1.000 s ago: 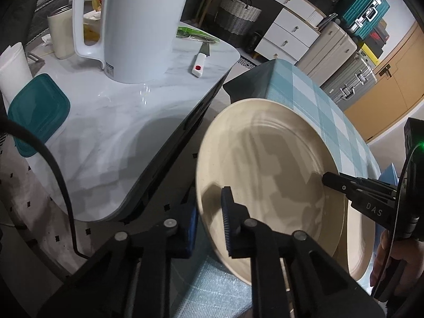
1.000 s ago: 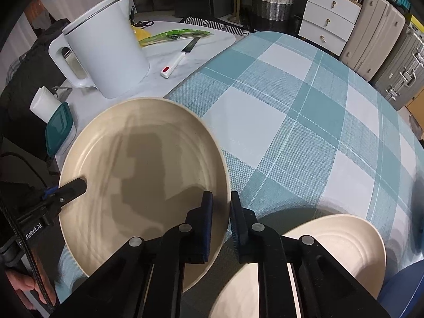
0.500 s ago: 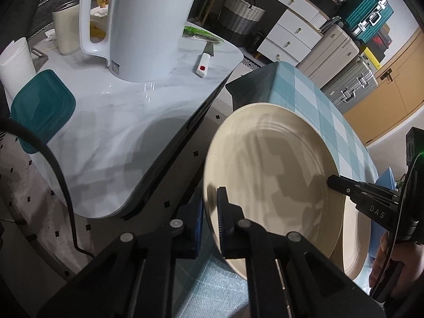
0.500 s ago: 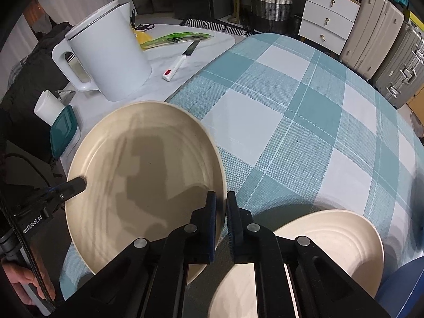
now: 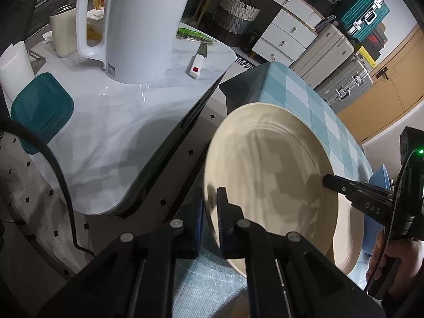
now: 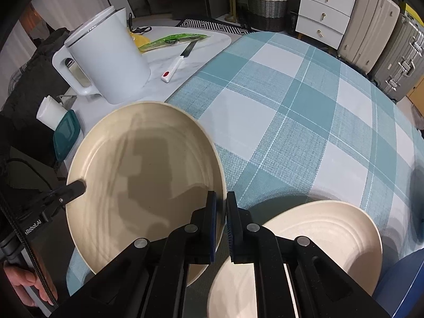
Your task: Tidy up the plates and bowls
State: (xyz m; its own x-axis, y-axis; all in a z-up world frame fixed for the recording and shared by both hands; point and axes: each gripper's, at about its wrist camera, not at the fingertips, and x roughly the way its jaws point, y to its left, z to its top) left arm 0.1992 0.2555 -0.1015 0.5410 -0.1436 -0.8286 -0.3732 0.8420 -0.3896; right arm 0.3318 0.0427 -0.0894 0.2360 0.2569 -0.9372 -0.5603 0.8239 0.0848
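With both the left gripper (image 5: 210, 222) and right gripper (image 6: 221, 224) clamped on the plate (image 6: 143, 175) rim, we should carry it level toward the second plate (image 6: 318, 238) at 4 o'clock.

Light was dim and cool; hard overhead shadows of the jaws fell on the plate (image 5: 267, 175) ahead; fisheye edges curved black.

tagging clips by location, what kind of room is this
Probably a lived-in home, a dining or living area: a table under a checked tablecloth, a white kettle and knife on a marble side table, plus drawers and suitcases along the wall.
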